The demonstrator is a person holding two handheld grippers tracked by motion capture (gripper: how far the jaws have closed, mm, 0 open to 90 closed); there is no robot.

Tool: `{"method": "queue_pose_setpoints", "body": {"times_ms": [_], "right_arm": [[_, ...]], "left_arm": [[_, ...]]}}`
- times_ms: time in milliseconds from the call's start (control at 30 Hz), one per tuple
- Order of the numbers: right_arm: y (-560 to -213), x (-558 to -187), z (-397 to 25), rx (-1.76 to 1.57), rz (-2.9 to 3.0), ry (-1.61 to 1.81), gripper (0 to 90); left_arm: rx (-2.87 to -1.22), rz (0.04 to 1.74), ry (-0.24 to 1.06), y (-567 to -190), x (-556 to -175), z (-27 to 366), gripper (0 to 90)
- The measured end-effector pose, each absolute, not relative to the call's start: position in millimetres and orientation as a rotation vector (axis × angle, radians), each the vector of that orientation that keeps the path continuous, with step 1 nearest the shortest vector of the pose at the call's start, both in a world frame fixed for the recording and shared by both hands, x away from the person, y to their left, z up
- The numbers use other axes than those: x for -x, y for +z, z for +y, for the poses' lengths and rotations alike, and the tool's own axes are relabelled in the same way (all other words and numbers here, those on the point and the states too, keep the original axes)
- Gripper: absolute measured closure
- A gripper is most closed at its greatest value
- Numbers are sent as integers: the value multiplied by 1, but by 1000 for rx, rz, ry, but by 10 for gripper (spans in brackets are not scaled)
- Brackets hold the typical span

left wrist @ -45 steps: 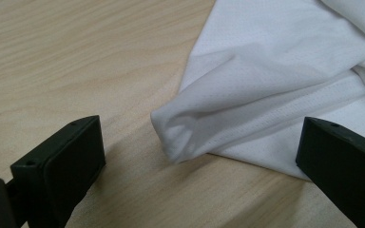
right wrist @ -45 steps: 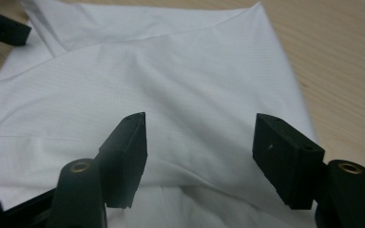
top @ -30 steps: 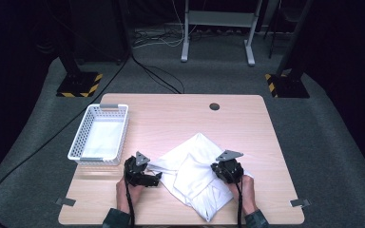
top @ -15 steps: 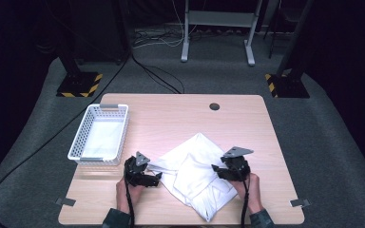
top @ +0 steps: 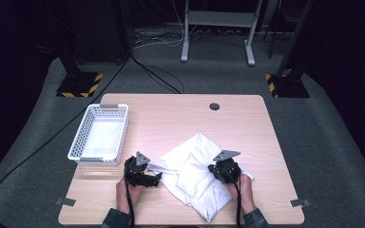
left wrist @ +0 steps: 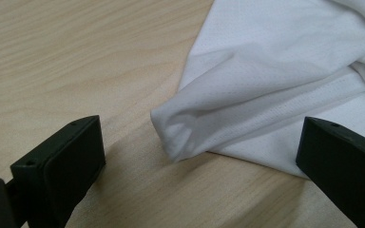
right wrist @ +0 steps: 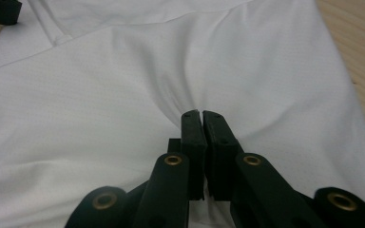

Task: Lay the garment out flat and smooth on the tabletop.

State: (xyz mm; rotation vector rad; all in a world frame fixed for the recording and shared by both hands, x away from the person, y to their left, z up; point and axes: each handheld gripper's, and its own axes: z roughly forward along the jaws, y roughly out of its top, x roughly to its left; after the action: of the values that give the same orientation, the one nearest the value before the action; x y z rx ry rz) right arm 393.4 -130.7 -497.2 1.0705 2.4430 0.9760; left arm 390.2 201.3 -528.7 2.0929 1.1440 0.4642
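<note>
- Dark flooring, cables and metal stand legs fill the upper part of the high view; a pale wooden desk (top: 180, 118) occupies the middle and lower frame.
- Near the desk's left edge sits a white basket (top: 99, 134), apparently with nothing in it and well apart from the work.
- A white garment (top: 195, 171) lies crumpled in the lower centre of the desk, between the person's two hands.
- At lower left of the cloth, the left tool (left wrist: 195, 156) hovers with its jaws wide apart on either side of a rounded fold of fabric, touching nothing; it looks lined up to take that fold.
- At lower right, the right tool (right wrist: 202, 126) has its jaws pressed together, and creases radiate from their tips, so it is probably pinching a small tuck of the garment, though the cloth between the jaws cannot be seen clearly.
- That hold likely pins the fabric while the other side is gathered.
</note>
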Motion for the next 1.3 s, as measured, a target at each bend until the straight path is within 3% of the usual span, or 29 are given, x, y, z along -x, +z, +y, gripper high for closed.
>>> {"method": "queue_pose_setpoints", "body": {"times_ms": [400, 467, 600, 700, 900, 1000, 1200, 1300], "right_arm": [[-477, -395, -176, -1177, 2276, 1009, 852], [-478, -394, -179, -1185, 2279, 1032, 787], [-483, -391, -166, -1162, 2332, 1032, 551], [-491, -392, -151, -1139, 2381, 1006, 467], [-505, -394, -135, -1116, 2436, 959, 408], [-507, -394, -135, -1124, 2439, 964, 420], [-507, -391, -137, -1096, 2428, 967, 733], [-506, -390, -140, -1098, 2424, 987, 797]], "left_arm": [[-2094, 1144, 465, -529, -390, 201, 19], [-2095, 1144, 465, -529, -390, 201, 19], [-2092, 1144, 465, -529, -390, 201, 19], [-2092, 1145, 465, -529, -390, 201, 19], [-2095, 1144, 466, -529, -390, 201, 19], [-2096, 1143, 466, -529, -390, 201, 19], [-2095, 1143, 466, -529, -390, 201, 19], [-2095, 1143, 466, -529, -391, 201, 19]]}}
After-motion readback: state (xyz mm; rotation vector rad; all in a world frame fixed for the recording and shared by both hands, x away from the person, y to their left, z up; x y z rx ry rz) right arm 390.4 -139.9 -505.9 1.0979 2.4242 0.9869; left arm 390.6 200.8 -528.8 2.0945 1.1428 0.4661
